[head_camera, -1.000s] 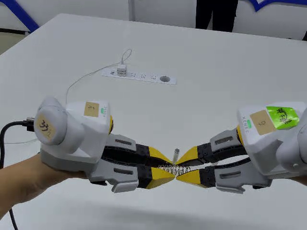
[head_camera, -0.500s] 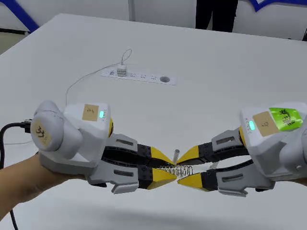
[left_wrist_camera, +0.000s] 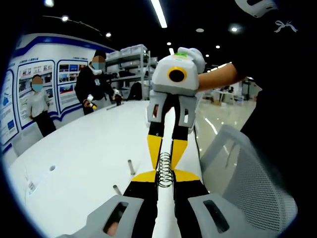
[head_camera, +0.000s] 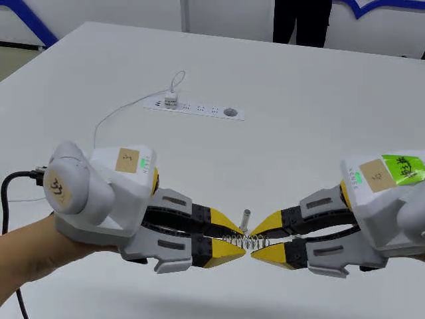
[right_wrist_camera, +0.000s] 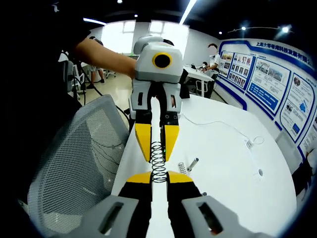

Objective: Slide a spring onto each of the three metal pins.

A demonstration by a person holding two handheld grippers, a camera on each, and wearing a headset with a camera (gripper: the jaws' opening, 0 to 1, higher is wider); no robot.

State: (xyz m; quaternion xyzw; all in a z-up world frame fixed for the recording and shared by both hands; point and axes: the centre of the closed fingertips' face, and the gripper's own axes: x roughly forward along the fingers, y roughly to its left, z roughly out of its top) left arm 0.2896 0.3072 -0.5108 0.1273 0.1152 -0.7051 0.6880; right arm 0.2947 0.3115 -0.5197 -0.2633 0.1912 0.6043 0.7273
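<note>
A thin metal spring [head_camera: 239,238] hangs level above the white table [head_camera: 299,119], bridging the two grippers, which meet tip to tip. My left gripper [head_camera: 243,243] is shut on its left end and my right gripper [head_camera: 252,244] on its right end. In the left gripper view the spring [left_wrist_camera: 165,169] sits between my yellow fingertips [left_wrist_camera: 143,176], with the right gripper [left_wrist_camera: 166,148] facing them. In the right gripper view the spring [right_wrist_camera: 157,162] runs up to the left gripper [right_wrist_camera: 157,144]. One metal pin [head_camera: 246,217] stands just behind the tips. Two pins [left_wrist_camera: 131,166] [left_wrist_camera: 117,190] show on the table.
A second spring [right_wrist_camera: 182,167] lies beside a pin [right_wrist_camera: 192,164]. A white power strip [head_camera: 199,107] with a plug and cable lies farther back. A black cable [head_camera: 10,186] trails at the left. A grey mesh chair [right_wrist_camera: 74,153] stands by the table edge. A person [head_camera: 299,20] stands beyond the far edge.
The right gripper has shifted slightly right and down, and the stretch of spring showing between the two sets of tips is shorter. The left gripper has barely moved.
</note>
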